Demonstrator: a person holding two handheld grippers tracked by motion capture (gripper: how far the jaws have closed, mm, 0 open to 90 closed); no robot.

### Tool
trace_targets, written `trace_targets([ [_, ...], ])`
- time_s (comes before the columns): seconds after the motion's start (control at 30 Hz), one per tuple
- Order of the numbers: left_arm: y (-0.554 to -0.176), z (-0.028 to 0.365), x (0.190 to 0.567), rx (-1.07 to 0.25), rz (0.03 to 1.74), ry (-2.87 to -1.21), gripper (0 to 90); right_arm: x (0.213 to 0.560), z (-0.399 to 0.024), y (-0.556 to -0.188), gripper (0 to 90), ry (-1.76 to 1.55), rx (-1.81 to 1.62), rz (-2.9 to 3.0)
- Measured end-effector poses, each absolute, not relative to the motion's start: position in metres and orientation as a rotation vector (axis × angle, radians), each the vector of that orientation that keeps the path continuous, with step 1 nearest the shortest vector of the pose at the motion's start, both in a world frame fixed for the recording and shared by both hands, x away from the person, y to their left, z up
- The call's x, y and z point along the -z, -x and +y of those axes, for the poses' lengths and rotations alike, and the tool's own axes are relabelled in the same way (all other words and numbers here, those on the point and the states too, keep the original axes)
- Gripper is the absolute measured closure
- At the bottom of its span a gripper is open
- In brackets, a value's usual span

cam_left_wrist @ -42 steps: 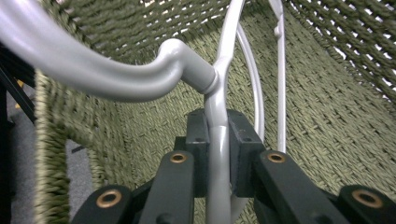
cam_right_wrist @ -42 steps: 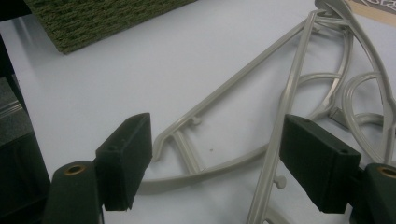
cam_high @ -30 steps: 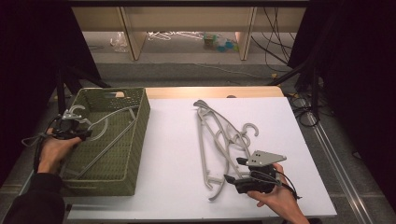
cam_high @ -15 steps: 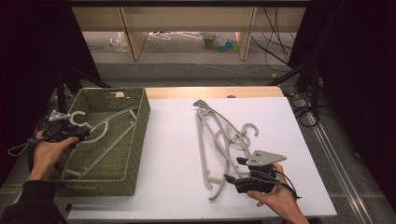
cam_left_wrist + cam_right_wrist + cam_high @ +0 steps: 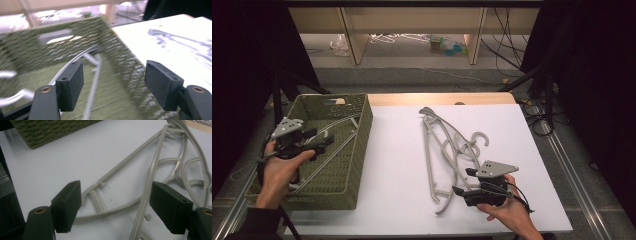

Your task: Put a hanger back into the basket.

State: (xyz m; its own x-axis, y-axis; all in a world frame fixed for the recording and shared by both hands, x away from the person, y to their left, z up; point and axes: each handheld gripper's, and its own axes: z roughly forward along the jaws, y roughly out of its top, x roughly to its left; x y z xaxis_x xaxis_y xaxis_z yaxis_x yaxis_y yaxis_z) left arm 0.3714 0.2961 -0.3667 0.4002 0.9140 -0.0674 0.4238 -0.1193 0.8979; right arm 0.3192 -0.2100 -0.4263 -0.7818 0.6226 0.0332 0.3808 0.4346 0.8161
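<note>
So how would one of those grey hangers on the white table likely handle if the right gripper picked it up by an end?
The grey hangers look like thin moulded plastic, so probably light and fairly stiff. They lie overlapped, so lifting one may drag its neighbour along. The bars look smooth, so one could swivel between the open right gripper pads.

Left gripper released the hanger (fingers opening).

Grey plastic hangers lie flat, overlapped, right of centre on the white counter; more grey hangers rest in the green woven basket at nine o'clock.
</note>
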Motion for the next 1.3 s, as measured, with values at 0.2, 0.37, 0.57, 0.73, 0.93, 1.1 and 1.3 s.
trace_targets([
  [0.2, -0.358, 0.257, 0.36, -0.569, 1.069, -1.704, 30.1, 0.427, -0.211, -0.319, 26.6, -0.88, -1.276, 2.424],
  [0.37, -0.345, 0.227, 0.358, -0.515, 0.979, -1.727, 28.7, 0.428, -0.212, -0.319, 26.6, -0.881, -1.277, 2.421],
  [0.57, -0.328, 0.197, 0.365, -0.466, 0.883, -1.734, 24.6, 0.429, -0.212, -0.32, 26.1, -0.897, -1.279, 2.418],
  [0.73, -0.312, 0.18, 0.379, -0.446, 0.853, -1.705, 20.4, 0.429, -0.213, -0.32, 21.4, -0.911, -1.288, 2.392],
  [0.93, -0.303, 0.17, 0.395, -0.418, 0.804, -1.727, 18.8, 0.429, -0.213, -0.321, 18.0, -0.915, -1.295, 2.373],
  [1.1, -0.295, 0.157, 0.412, -0.435, 0.798, -1.747, 18.6, 0.43, -0.214, -0.322, 17.6, -0.923, -1.293, 2.382],
  [1.3, -0.289, 0.149, 0.424, -0.401, 0.79, -1.759, 18.0, 0.429, -0.218, -0.324, 17.4, -0.925, -1.281, 2.364],
])
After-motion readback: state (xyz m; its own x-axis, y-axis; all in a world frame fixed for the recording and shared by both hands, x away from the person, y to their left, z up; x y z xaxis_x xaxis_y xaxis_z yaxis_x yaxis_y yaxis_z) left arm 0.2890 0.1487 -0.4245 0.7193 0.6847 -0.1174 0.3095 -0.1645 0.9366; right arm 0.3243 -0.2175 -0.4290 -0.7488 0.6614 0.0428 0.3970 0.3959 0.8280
